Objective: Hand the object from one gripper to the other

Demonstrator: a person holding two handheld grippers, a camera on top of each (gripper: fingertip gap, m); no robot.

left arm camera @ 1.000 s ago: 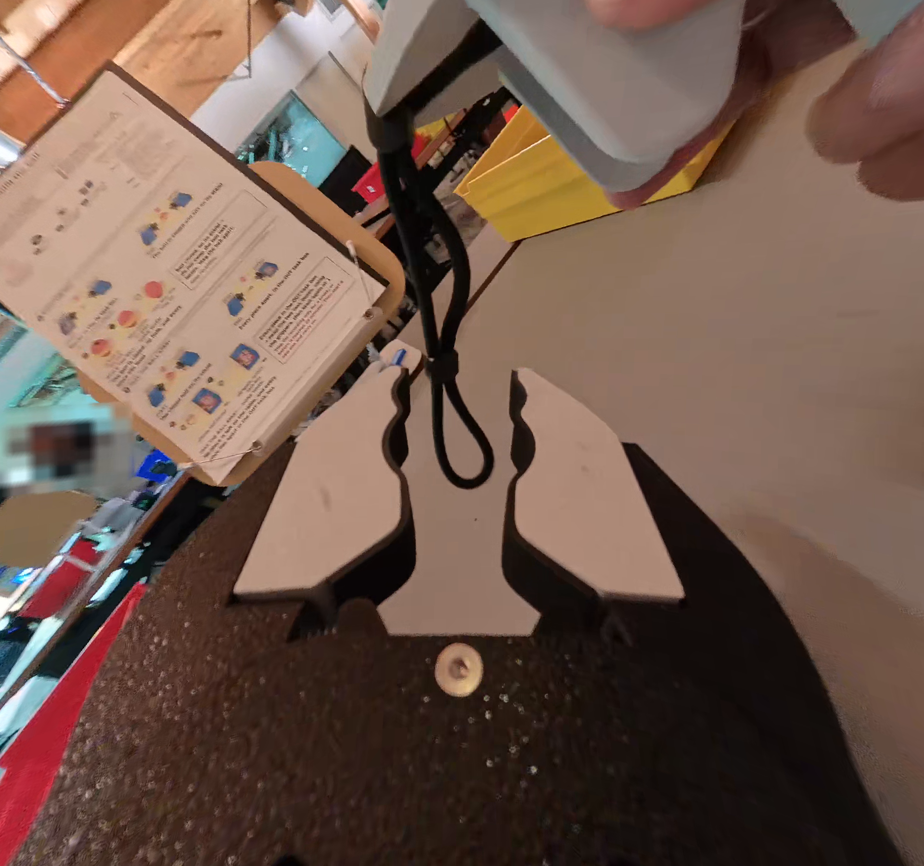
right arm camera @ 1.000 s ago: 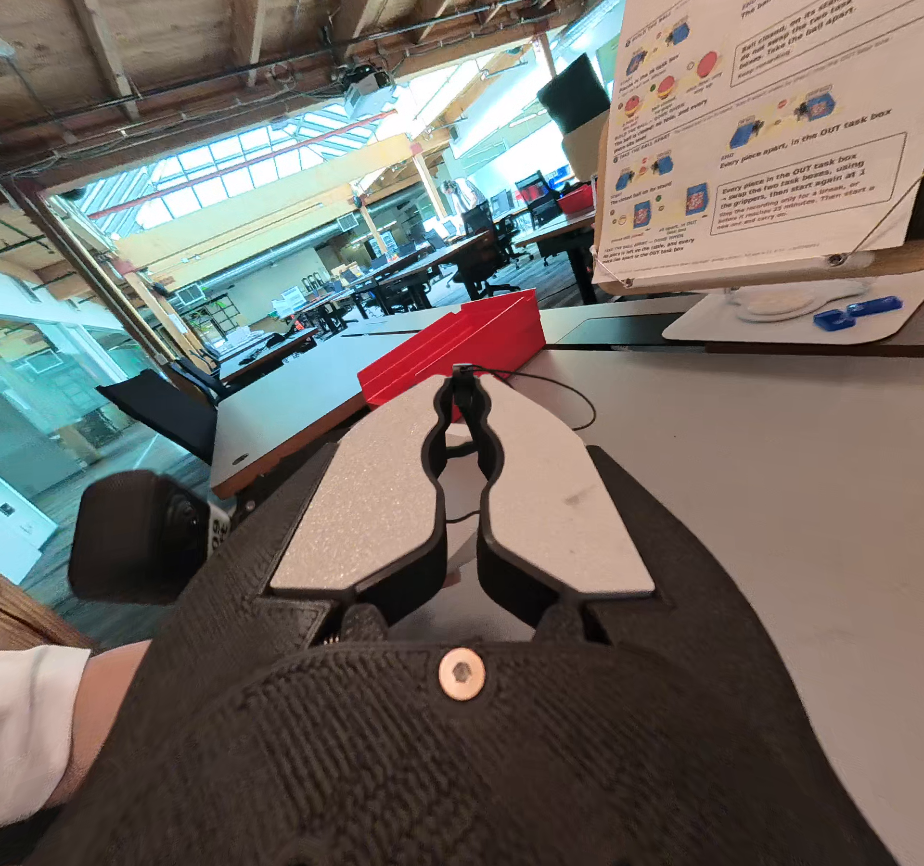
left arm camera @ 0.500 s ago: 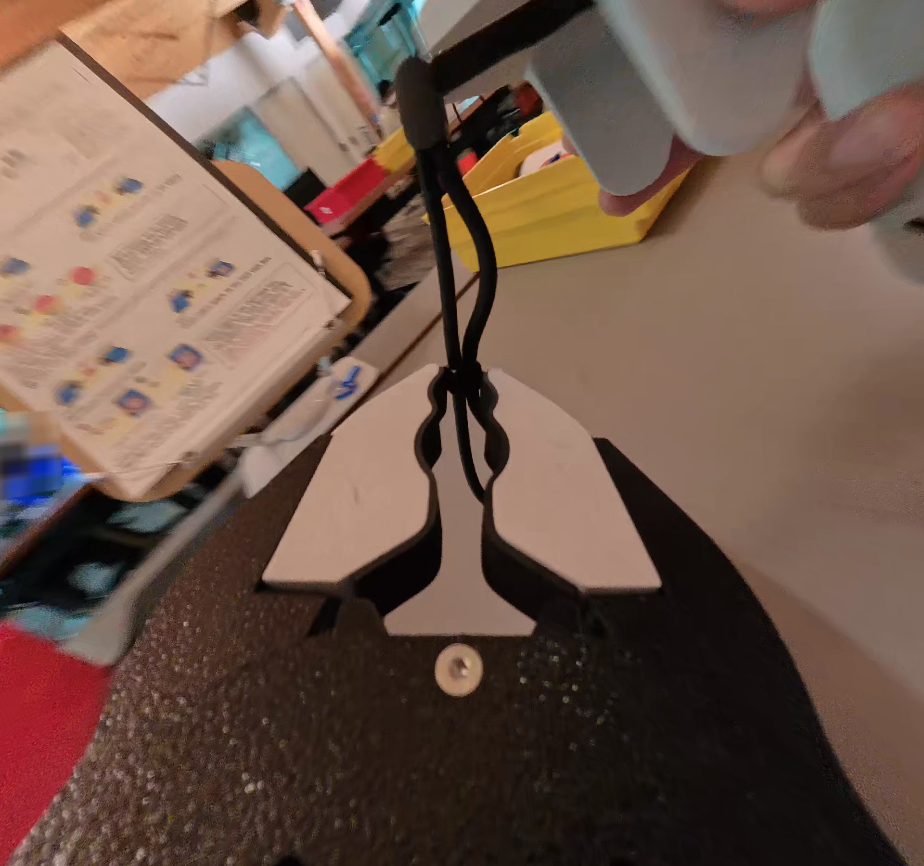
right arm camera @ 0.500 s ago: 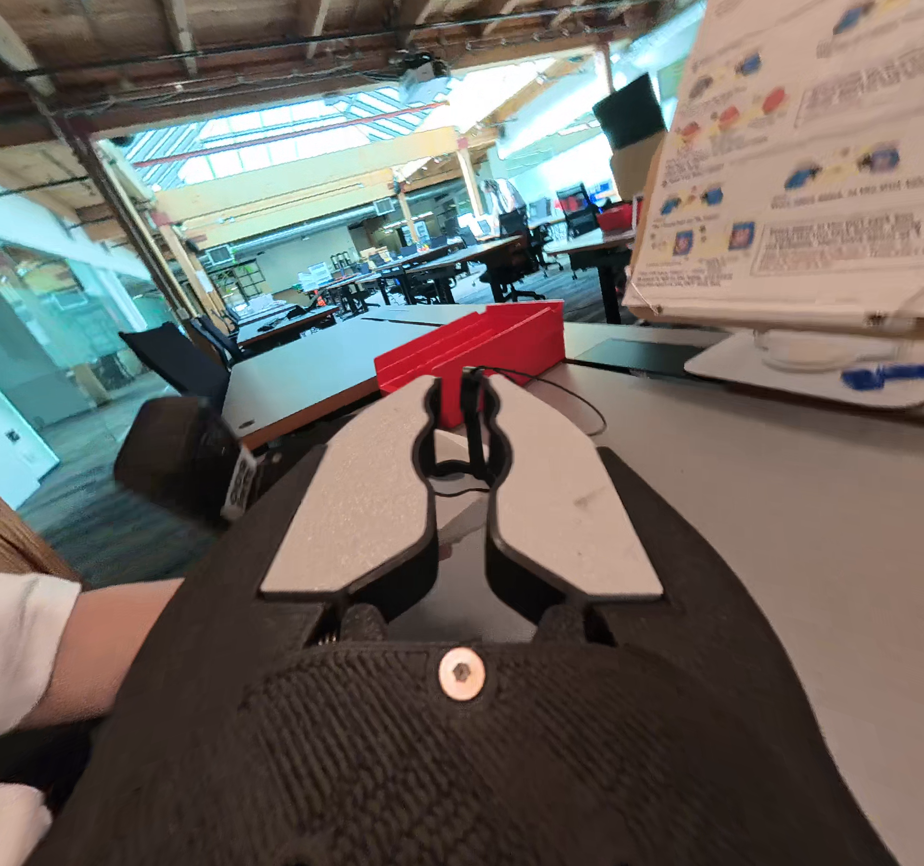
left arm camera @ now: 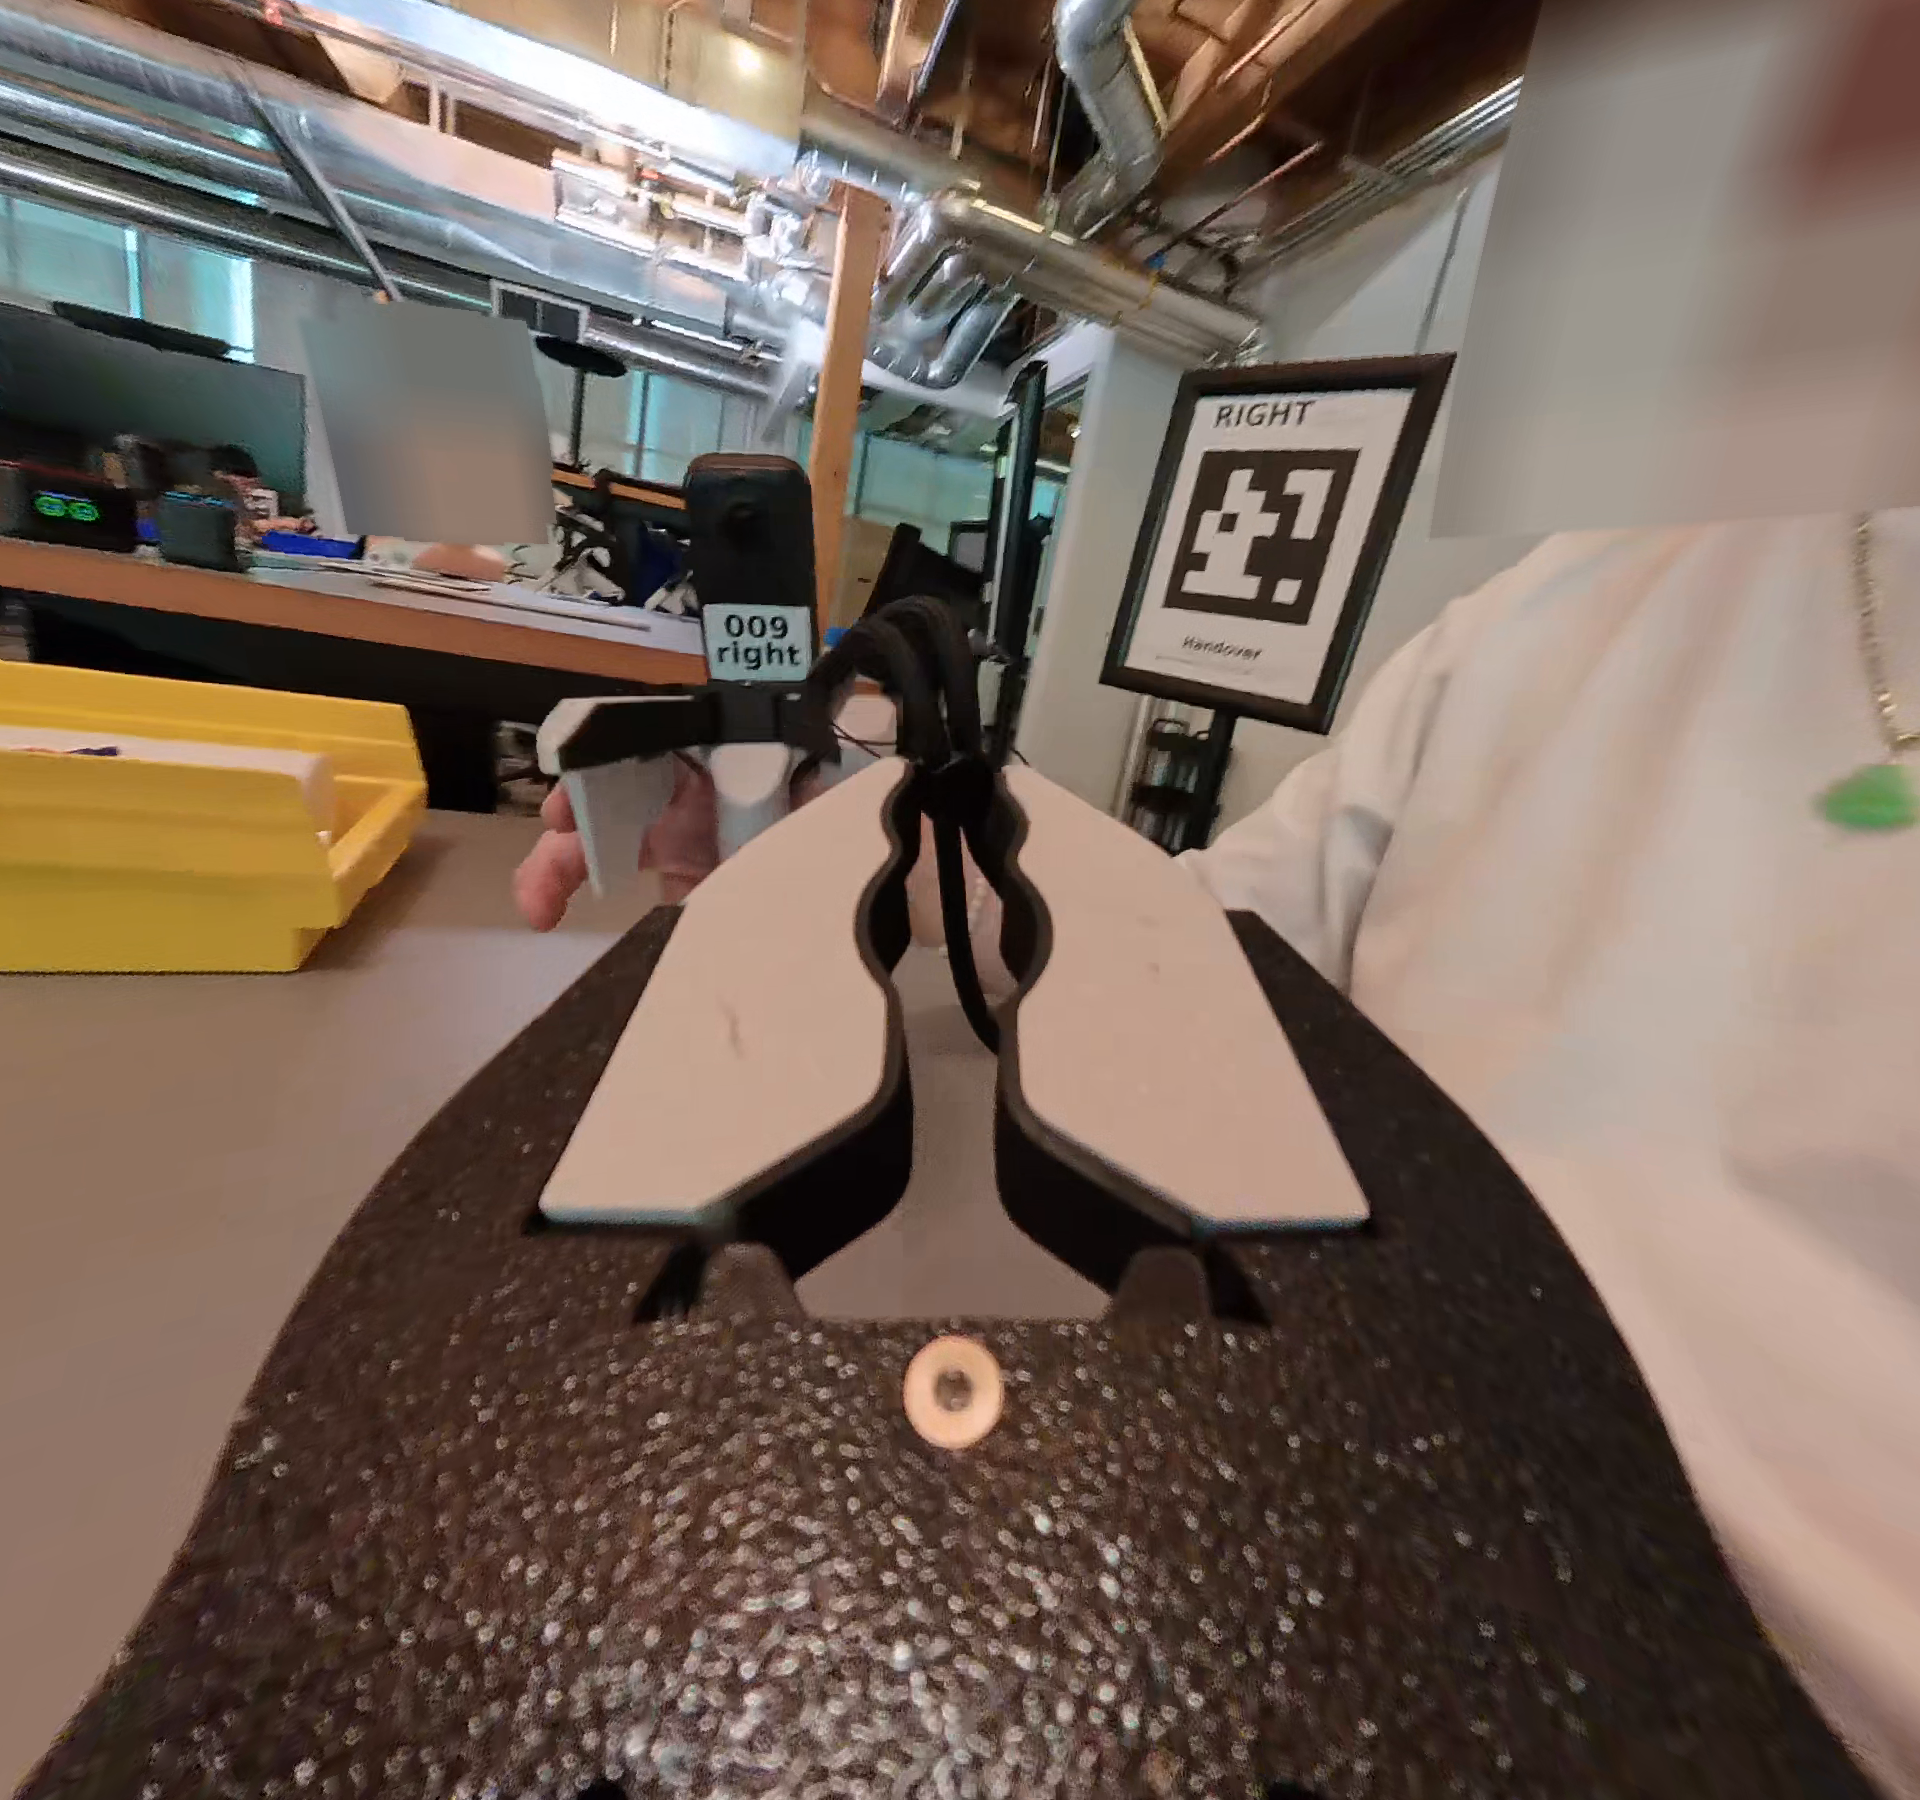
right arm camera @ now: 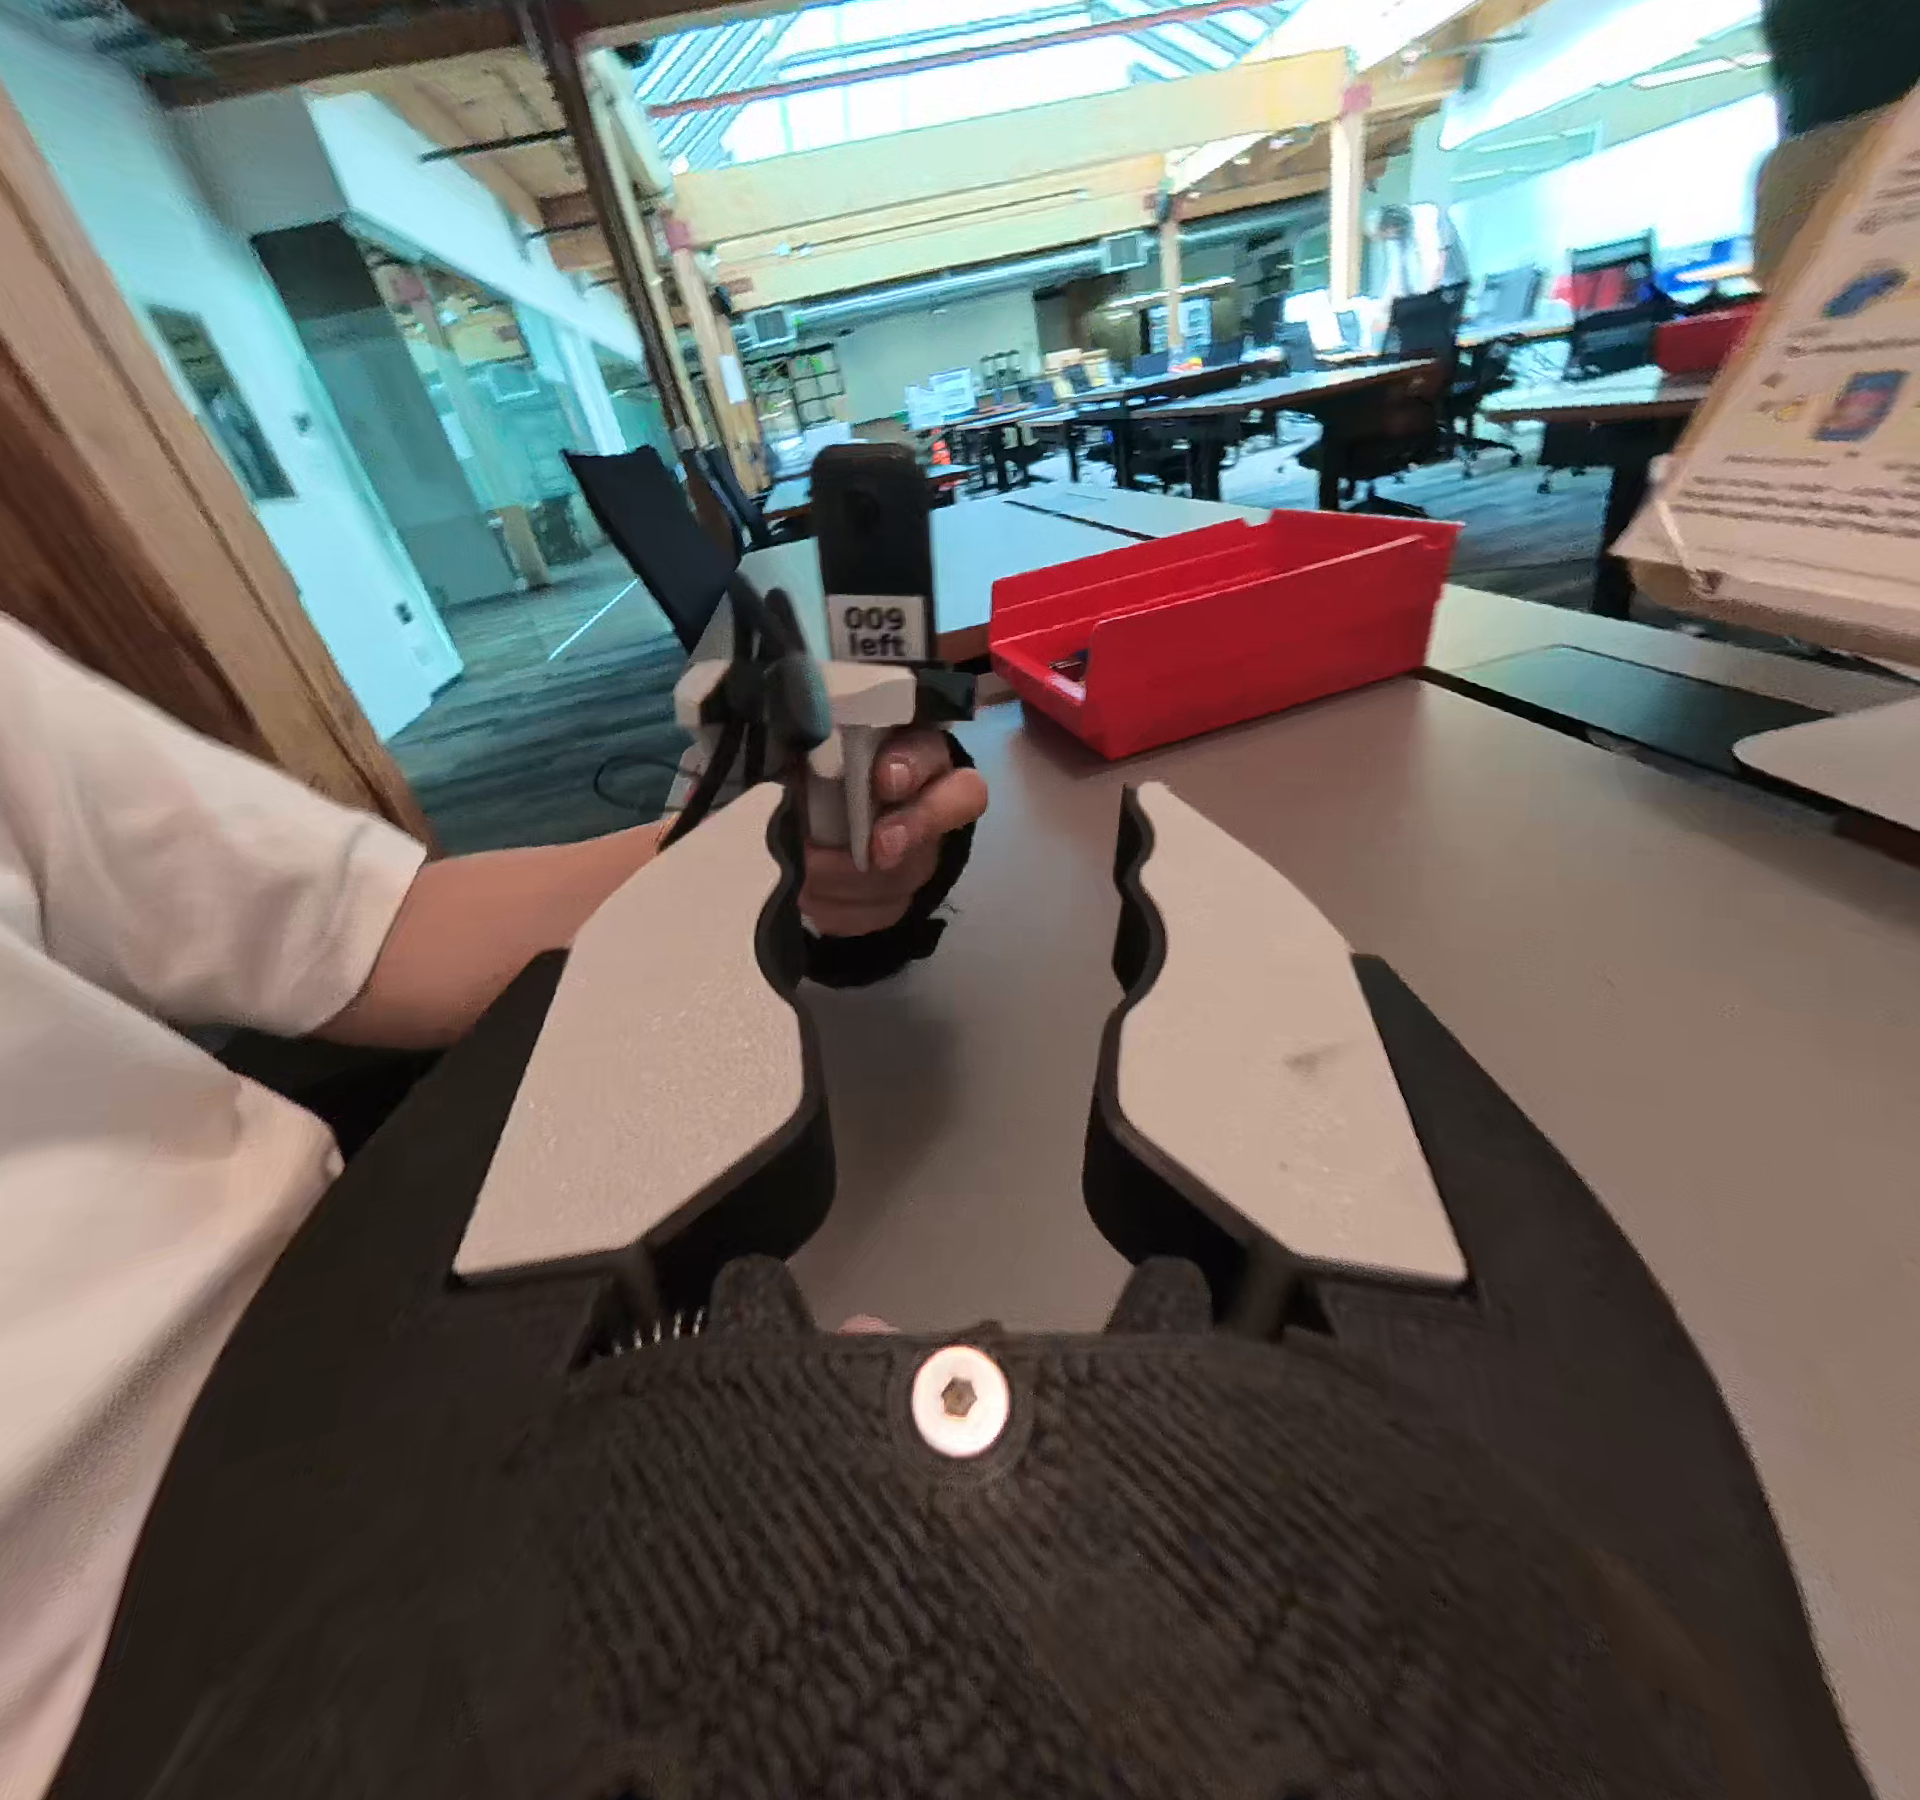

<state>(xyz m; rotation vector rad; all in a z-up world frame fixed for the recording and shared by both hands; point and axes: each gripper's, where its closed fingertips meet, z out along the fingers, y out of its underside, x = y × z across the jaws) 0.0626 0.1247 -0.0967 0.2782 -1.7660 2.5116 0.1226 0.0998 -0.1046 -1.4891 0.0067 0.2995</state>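
Note:
A bundle of black elastic cords (left arm camera: pixel 940 701) is pinched at the tips of my left gripper (left arm camera: pixel 951 779), which is shut on it. One loop hangs down between the fingers (left arm camera: pixel 758 1002). My right gripper (right arm camera: pixel 951 805) is open and empty, with its jaws wide apart over the grey table (right arm camera: pixel 1507 919). In the right wrist view the left gripper (right arm camera: pixel 800 701) stands ahead at the left, held by a hand, with the cords (right arm camera: pixel 748 701) draped over its tips. In the left wrist view the right gripper (left arm camera: pixel 613 742) shows farther off, apart from the cords.
A yellow bin (left arm camera: pixel 187 815) stands on the table at the left of the left wrist view. A red bin (right arm camera: pixel 1216 628) stands at the table's far edge. A framed sign (left arm camera: pixel 1268 535) and an instruction sheet on a stand (right arm camera: pixel 1818 420) stand nearby. The person's white shirt (left arm camera: pixel 1610 919) is close.
The left gripper closed on the cords that the right gripper held. The right gripper has since opened, let go and drawn back. Both views have swung round.

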